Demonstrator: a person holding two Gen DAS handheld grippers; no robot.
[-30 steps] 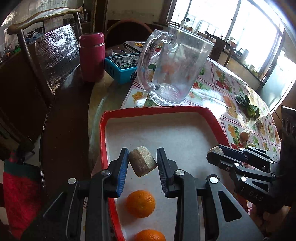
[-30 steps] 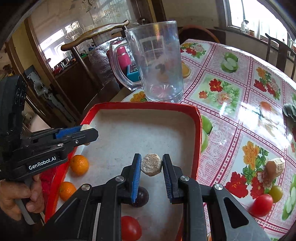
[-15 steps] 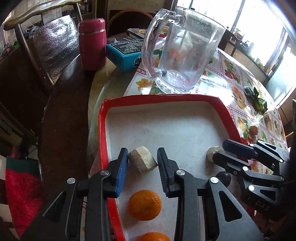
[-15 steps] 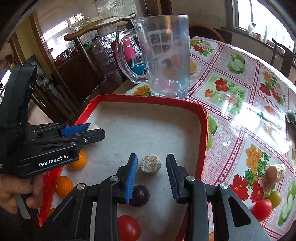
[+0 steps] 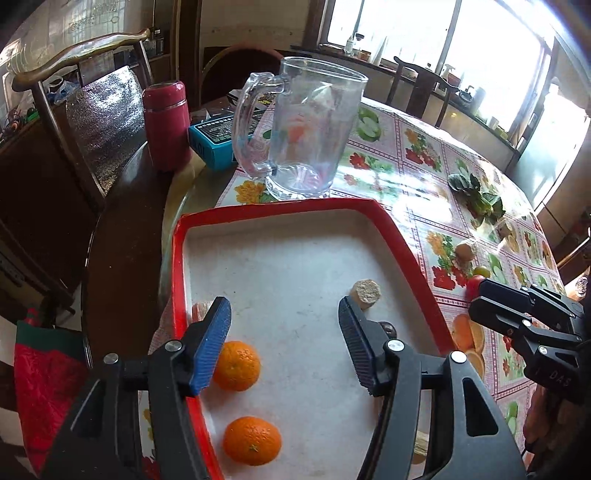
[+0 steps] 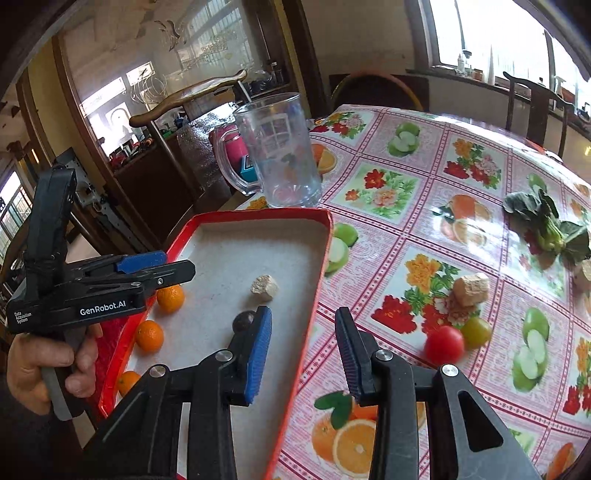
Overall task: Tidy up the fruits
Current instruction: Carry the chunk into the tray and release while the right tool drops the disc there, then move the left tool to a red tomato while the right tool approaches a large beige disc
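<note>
Daylight poured through wide windows (image 5: 424, 33) onto a round table (image 6: 461, 155) under a flowered cloth (image 6: 406, 221). Dark wooden chairs (image 5: 74, 81) stood around it, and a cluttered sill (image 5: 461, 92) ran beneath the glass.

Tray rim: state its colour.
The tray rim is red; the left wrist view shows it best.
</note>
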